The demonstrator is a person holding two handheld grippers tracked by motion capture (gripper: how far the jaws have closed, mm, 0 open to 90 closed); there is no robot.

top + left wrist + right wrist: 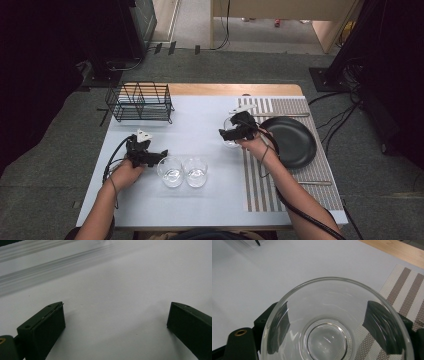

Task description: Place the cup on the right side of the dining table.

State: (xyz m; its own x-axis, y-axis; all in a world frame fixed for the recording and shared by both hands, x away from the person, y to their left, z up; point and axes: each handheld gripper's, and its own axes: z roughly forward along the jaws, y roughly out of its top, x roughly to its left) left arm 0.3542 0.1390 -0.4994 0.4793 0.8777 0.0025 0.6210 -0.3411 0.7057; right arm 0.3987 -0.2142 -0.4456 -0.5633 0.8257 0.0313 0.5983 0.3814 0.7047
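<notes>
The right gripper (329,325) clamps a glass bowl (329,340) across its sides, at the striped mat's (300,107) edge. Smooth, brittle glass likely slips, so grip below the rim. The left gripper (115,322) gapes empty over the table (112,285).

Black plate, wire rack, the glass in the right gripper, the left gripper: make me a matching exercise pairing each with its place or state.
Things:
1. black plate
2. wire rack
3. glass
4. left gripper

Places or states:
A. jaws open, nothing between them
B. on the striped placemat
C. clamped by the right gripper
D. far left of the table

Pairs: 1-B, 2-D, 3-C, 4-A
</notes>
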